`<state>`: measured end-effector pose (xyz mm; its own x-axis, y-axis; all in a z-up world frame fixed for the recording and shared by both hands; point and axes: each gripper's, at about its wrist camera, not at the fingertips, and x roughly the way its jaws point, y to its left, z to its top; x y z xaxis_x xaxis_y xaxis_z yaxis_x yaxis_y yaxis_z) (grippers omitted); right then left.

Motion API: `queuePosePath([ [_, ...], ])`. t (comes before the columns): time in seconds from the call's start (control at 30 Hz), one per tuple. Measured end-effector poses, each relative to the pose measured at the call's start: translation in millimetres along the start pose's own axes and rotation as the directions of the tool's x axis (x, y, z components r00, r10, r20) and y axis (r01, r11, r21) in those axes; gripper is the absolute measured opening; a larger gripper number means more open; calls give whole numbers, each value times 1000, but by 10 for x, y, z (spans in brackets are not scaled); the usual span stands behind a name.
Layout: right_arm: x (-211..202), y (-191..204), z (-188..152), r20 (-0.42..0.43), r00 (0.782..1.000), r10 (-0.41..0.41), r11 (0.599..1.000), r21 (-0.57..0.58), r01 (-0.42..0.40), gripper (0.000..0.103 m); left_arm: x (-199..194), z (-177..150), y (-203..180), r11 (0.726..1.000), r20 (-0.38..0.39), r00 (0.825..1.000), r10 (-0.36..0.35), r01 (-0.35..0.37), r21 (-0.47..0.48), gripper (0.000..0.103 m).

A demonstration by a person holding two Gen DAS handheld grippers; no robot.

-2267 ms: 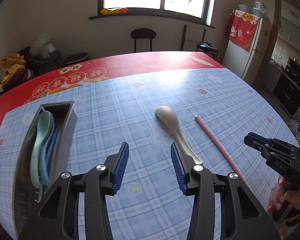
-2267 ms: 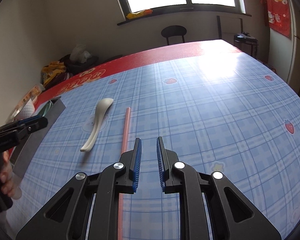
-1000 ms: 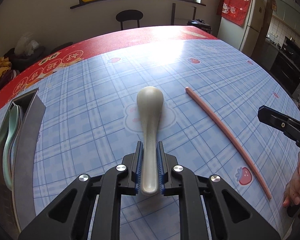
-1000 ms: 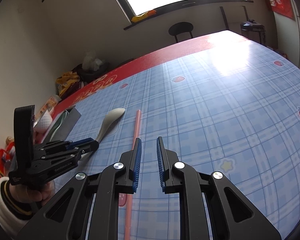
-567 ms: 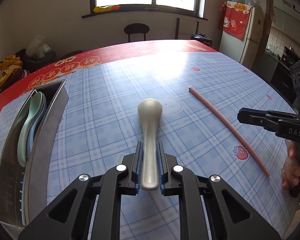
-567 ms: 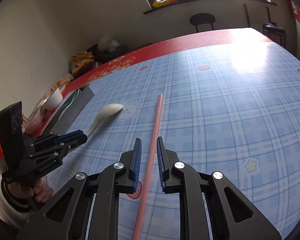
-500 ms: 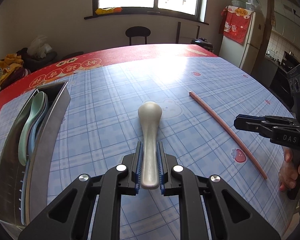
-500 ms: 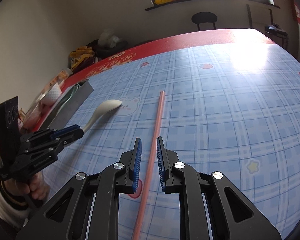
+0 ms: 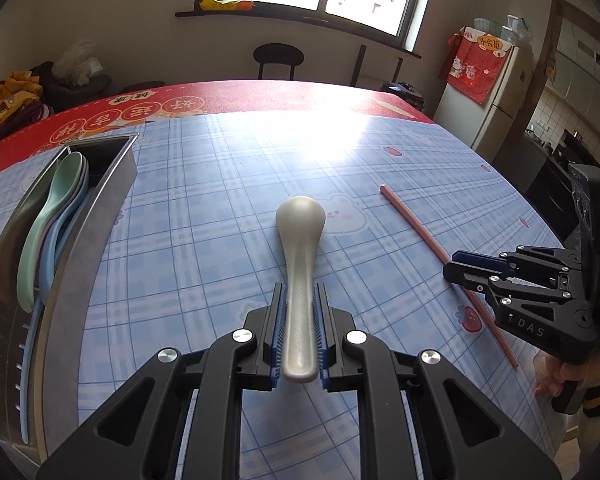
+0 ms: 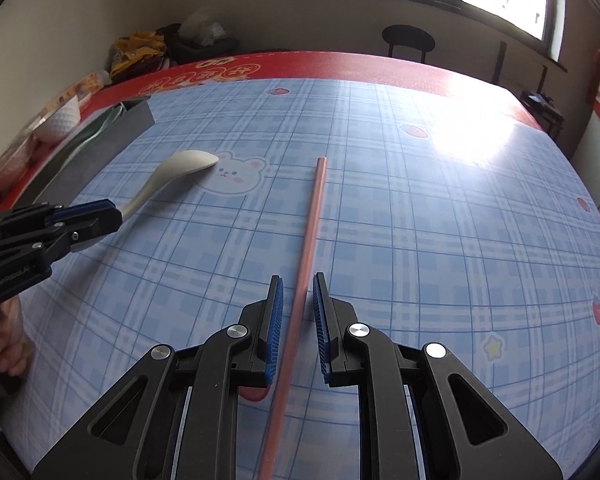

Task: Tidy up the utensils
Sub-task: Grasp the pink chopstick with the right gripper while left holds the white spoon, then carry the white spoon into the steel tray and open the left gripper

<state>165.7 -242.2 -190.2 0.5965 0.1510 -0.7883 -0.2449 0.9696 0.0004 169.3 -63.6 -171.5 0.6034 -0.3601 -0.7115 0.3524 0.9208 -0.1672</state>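
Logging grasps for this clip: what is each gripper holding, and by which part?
The left gripper clamps the white spoon by its handle end. The right gripper holds nothing; its open jaws straddle the pink chopstick without touching it.

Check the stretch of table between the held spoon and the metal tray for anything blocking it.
Nothing visible blocks it. The left gripper holds the white spoon, and only bare tablecloth lies between it and the metal tray. The pink chopstick lies on the opposite side.
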Motion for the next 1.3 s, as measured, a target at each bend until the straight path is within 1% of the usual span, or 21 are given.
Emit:
queuePosePath([
  [0.07, 5, 48, 11, 4, 999, -33, 999, -18, 33, 15, 7, 1, 4, 1000, -4, 1000, -3, 3, 0, 14],
  [0.13, 4, 47, 14, 5, 999, -38, 999, -17, 38, 15, 8, -1, 6, 1000, -7, 1000, -4, 4, 0, 14],
  [0.23, -9, 3, 7, 7, 1000, -17, 1000, -5, 17, 12, 35, 7, 17, 1000, -21, 1000, -6, 5, -2, 14],
  [0.27, -7, 9, 7, 10, 1000, -25, 1000, -8, 25, 8, 44, 8, 19, 1000, -26, 1000, -5, 5, -2, 14],
  [0.3, -13, 15, -1, 13, 999, -31, 999, -12, 31, 6, 55, 14, 22, 1000, -31, 1000, -5, 5, -3, 14],
  [0.4, -62, 23, -19, 35, 999, -8, 1000, -21, 9, 6, 77, 12, 11, 1000, -38, 999, -1, 1, -2, 14],
  [0.57, -116, -44, -9, 70, 997, 13, 1000, 13, -14, 6, 132, 37, -24, 1000, -60, 998, 6, -5, 11, 14],
  [0.73, -129, -80, 6, 84, 996, 33, 999, 31, -36, 6, 162, 42, -82, 999, -67, 997, 36, -34, 37, 14],
  [1.03, -179, -143, -17, 109, 992, 68, 996, 42, -73, 6, 226, 42, -250, 985, -68, 989, 128, -119, 123, 16],
  [1.3, -206, -150, -30, 118, 990, 83, 995, 44, -88, 6, 277, 85, -317, 975, -69, 983, 173, -161, 153, 19],
])
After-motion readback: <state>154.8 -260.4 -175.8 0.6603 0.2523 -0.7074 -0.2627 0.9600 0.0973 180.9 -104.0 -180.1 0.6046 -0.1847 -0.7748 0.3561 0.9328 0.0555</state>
